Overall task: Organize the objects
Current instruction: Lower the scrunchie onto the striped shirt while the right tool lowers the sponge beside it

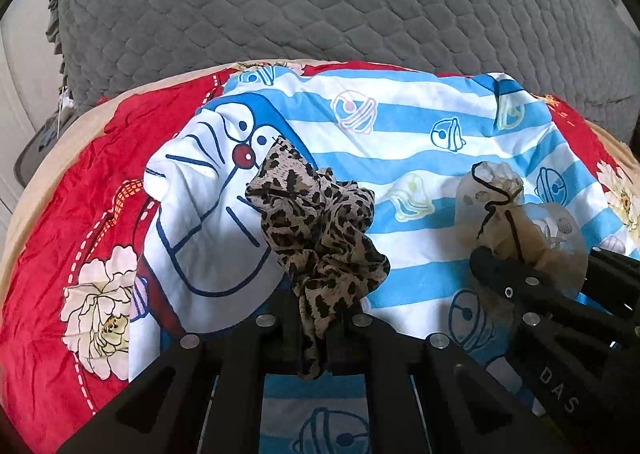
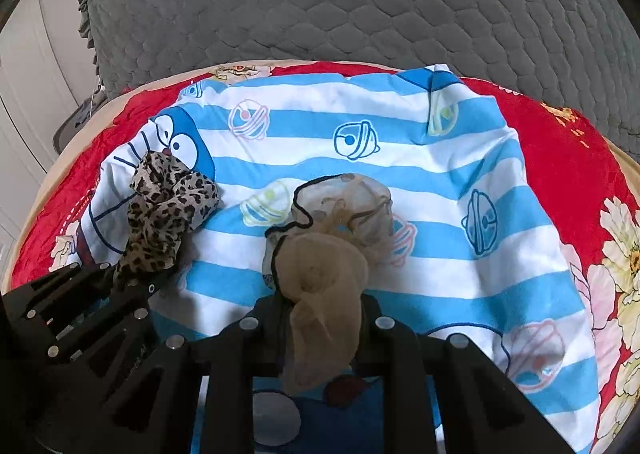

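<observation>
My left gripper (image 1: 316, 318) is shut on a leopard-print scarf (image 1: 316, 230), which bunches up in front of its fingers above the cloth; it also shows in the right wrist view (image 2: 168, 210), with the left gripper (image 2: 132, 282) at lower left. My right gripper (image 2: 320, 310) is shut on a sheer beige scarf with black edging (image 2: 332, 250); in the left wrist view this scarf (image 1: 504, 214) and the right gripper (image 1: 532, 274) are at the right. Both scarves hang over a blue-and-white striped cartoon cloth (image 1: 400, 126).
The striped cloth (image 2: 360, 126) lies on a red floral sheet (image 1: 80, 214) that also shows in the right wrist view (image 2: 560, 158). A grey quilted cover (image 1: 320, 6) rises behind it. A white wall or door (image 2: 32, 86) is at far left.
</observation>
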`<state>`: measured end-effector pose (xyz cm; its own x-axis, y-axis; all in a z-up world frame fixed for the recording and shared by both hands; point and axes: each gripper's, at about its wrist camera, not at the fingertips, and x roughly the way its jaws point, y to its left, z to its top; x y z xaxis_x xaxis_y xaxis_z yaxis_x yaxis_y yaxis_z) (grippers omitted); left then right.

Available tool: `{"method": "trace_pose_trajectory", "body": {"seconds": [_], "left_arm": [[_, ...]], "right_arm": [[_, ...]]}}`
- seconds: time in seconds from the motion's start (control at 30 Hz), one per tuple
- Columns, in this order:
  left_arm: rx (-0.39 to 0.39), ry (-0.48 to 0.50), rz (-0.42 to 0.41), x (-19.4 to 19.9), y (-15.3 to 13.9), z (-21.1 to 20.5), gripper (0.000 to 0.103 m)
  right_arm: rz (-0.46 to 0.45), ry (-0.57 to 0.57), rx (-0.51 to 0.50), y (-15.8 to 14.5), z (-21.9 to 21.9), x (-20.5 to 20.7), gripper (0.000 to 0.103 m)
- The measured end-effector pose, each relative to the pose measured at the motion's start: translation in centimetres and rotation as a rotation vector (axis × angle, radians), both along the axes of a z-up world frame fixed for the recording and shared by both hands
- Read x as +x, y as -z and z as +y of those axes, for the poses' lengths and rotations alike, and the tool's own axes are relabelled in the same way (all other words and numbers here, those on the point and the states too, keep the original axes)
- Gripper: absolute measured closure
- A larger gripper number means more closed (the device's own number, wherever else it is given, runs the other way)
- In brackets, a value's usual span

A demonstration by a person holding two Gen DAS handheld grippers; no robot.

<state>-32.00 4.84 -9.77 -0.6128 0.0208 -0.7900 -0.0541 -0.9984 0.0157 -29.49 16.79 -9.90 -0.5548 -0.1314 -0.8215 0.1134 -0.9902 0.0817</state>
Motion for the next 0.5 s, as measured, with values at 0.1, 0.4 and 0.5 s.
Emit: {"method": "trace_pose_trajectory", "body": {"seconds": [0.1, 0.4, 0.5], "left_arm": [[-0.017, 0.001, 0.007, 0.0, 0.1, 0.1, 0.093], [0.003, -0.031, 0.001, -0.1, 0.0, -0.3, 0.082], [0.017, -0.063, -0.008, -0.2, 0.0, -1.0, 0.067]], "right_arm": [[-0.002, 0.001, -0.004, 0.0, 0.1, 0.0, 0.077], [-0.001, 0.005, -0.012, 0.1, 0.4, 0.0, 0.069], [0.002, 0.010, -0.018, 0.1, 0.7, 0.2, 0.069]]}}
